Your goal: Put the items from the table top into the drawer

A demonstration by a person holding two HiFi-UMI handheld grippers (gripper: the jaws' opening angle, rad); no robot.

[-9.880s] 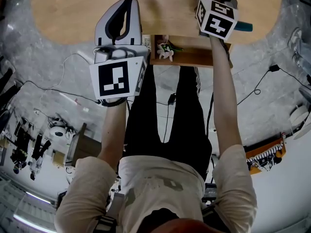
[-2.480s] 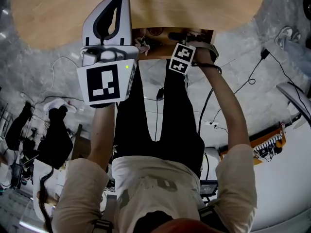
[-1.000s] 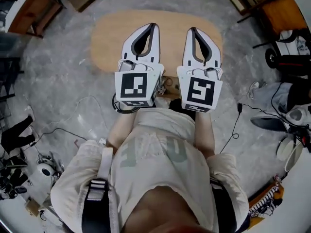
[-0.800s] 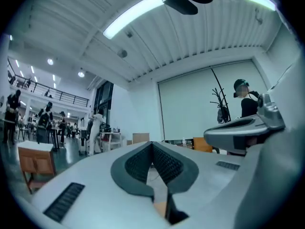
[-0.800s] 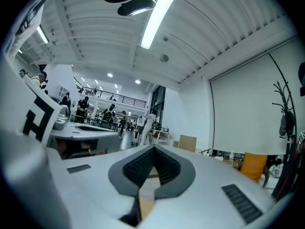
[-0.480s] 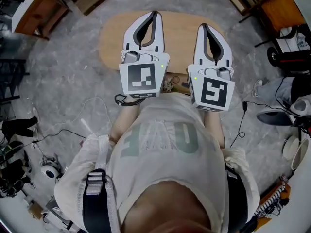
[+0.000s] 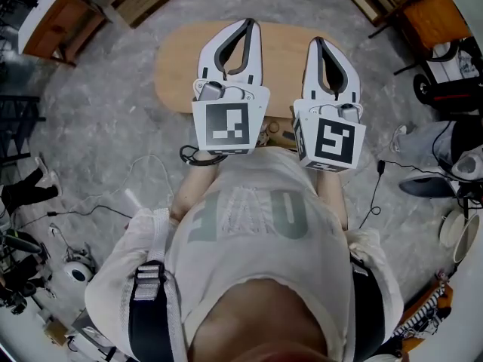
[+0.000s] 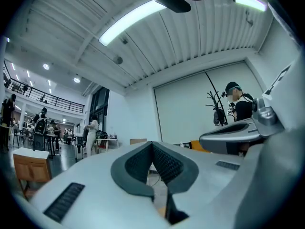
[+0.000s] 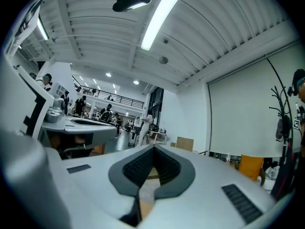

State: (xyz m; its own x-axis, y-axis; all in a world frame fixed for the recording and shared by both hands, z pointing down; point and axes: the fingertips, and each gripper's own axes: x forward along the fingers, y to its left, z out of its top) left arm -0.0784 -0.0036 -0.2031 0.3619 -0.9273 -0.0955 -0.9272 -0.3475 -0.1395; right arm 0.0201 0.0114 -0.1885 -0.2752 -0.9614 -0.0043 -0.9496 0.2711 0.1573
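Left gripper (image 7: 248,24) and right gripper (image 7: 318,42) hover with jaws clenched on nothing; the table (image 7: 178,72) beneath the jaws looks bare; loading seems done; next, probably shutting the drawer (image 7: 275,131) behind them.

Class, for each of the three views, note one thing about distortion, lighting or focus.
Head view: strong fisheye, the floor bends round the table; even light, no hard shadows. Left gripper view: black rounded corners, the ceiling light strip glares white; the left gripper close up looks soft. Right gripper view: same dark corners, bright ceiling lamp.
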